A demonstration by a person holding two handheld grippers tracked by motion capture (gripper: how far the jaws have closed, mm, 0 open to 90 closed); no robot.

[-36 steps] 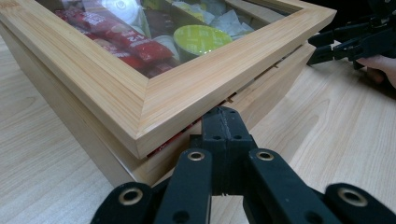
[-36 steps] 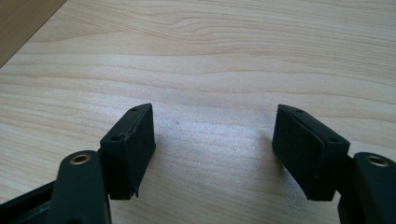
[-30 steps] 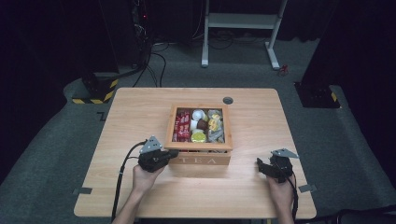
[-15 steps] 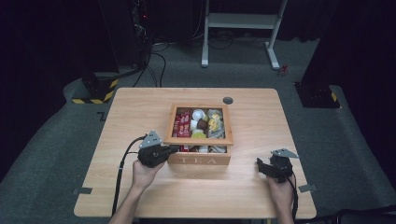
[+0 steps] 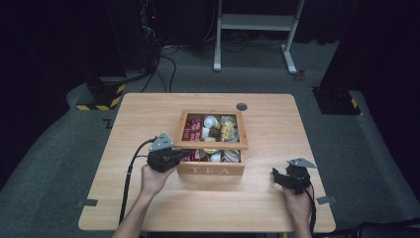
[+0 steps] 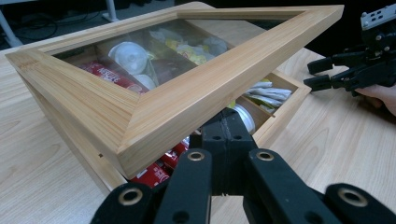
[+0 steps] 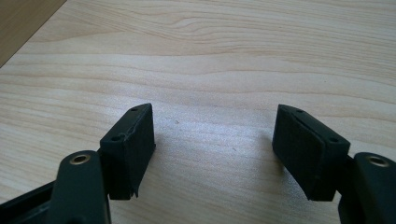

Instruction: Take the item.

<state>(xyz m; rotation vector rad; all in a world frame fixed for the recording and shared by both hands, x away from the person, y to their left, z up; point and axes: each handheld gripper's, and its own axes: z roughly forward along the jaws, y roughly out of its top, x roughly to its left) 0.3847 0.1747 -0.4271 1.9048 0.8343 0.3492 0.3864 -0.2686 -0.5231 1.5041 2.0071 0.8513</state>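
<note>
Left claw (image 6: 229, 140) clenched, wedged under lid (image 6: 196, 98); right claw (image 7: 215, 154) released. Could slip off, slamming lid onto box (image 5: 210, 168).

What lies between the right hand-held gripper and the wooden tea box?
Only bare light wooden tabletop, seen in the high view, separates the right hand-held gripper from the wooden tea box.

Lid (image 6: 187, 88) of the tea box (image 5: 212, 168) higher, left tongs (image 5: 187, 154) beneath its front edge
</note>
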